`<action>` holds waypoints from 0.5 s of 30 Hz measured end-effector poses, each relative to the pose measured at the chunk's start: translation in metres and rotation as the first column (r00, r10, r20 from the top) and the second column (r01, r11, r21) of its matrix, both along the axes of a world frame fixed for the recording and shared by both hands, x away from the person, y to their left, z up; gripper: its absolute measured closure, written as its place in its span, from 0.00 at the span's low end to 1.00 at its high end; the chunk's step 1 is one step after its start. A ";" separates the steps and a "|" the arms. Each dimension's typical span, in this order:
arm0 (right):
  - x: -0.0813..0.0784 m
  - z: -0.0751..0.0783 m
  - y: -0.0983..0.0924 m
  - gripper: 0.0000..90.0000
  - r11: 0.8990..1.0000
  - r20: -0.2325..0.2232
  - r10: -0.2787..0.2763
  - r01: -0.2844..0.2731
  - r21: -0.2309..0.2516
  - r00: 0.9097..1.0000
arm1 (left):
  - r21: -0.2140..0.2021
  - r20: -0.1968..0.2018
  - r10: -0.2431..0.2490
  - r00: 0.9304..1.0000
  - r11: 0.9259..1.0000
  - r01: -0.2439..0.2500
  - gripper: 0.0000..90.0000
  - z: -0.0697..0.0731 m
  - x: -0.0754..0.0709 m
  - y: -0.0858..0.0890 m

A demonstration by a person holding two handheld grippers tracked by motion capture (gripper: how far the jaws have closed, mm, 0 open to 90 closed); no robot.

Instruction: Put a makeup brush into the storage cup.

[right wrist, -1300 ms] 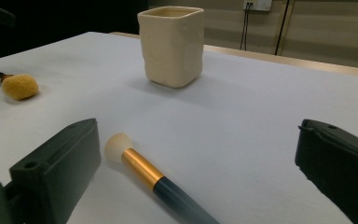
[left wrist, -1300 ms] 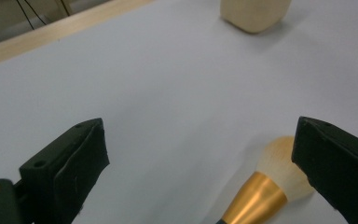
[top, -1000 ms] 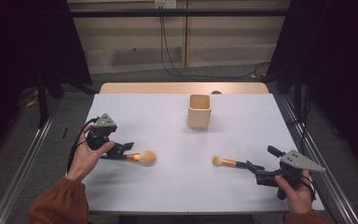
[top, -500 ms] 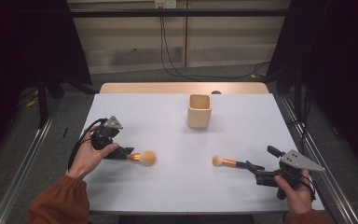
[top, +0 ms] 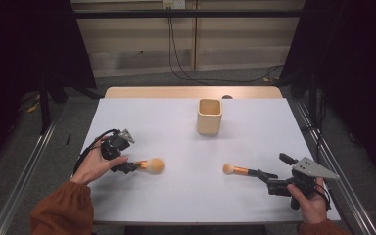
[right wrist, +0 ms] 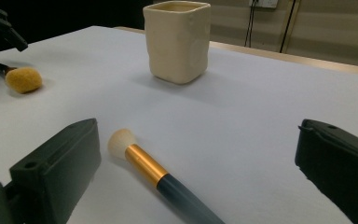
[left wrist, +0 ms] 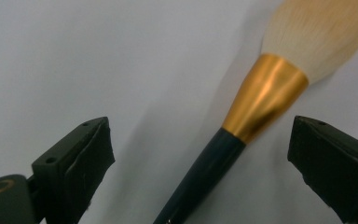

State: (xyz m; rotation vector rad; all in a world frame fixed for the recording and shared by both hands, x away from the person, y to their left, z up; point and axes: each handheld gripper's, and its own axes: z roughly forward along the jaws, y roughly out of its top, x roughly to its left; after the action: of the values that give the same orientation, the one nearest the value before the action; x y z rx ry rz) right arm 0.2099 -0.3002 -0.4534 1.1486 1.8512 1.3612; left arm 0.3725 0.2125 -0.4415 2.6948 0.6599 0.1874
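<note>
A powder brush (top: 152,165) with a round tan head, gold ferrule and dark handle lies at the table's left. My left gripper (top: 129,166) straddles its handle. In the left gripper view the brush (left wrist: 265,93) lies between the left gripper's (left wrist: 203,135) wide jaws, which have just been closing a little; the pads do not touch it. A smaller brush (top: 237,170) lies at the right, its handle between the open jaws of my right gripper (top: 269,180). The right gripper view has that brush (right wrist: 142,163) on the table inside the right gripper's (right wrist: 200,135) gap.
A cream square cup (top: 209,116) stands upright at the back middle of the white table (top: 176,132), also seen ahead in the right gripper view as the cup (right wrist: 177,39). Dark curtains and metal rails flank the table.
My left hand and gripper have shifted slightly nearer and rightward along the powder brush's handle. The right gripper and both brushes lie where they were.
</note>
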 end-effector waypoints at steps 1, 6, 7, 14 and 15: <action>0.000 0.000 0.000 0.00 1.000 -0.001 -0.002 0.002 0.002 1.000 | 0.013 0.014 -0.013 1.000 1.000 0.012 0.12 0.000 -0.001 -0.001; 0.000 0.000 0.001 0.00 1.000 0.000 0.000 0.000 0.006 1.000 | 0.030 -0.016 -0.036 0.999 0.999 0.037 0.11 -0.002 0.002 -0.003; 0.000 0.000 0.001 0.00 1.000 0.000 0.002 -0.002 0.005 1.000 | 0.035 -0.031 -0.039 0.999 0.999 0.040 0.11 -0.004 0.003 -0.003; 0.001 -0.001 0.001 0.00 1.000 -0.007 0.006 -0.006 -0.001 1.000 | 0.045 -0.066 -0.062 0.996 0.997 0.065 0.10 -0.011 0.007 -0.006; 0.001 -0.001 0.001 0.00 1.000 -0.007 0.007 -0.007 0.000 1.000 | 0.042 -0.069 -0.057 0.996 0.997 0.060 0.10 -0.013 0.007 -0.007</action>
State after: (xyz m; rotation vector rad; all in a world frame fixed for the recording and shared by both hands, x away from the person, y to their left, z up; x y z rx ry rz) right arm 0.2107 -0.2990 -0.4540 1.1493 1.8622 1.3626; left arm 0.3790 0.2058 -0.4541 2.7693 0.6022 0.0962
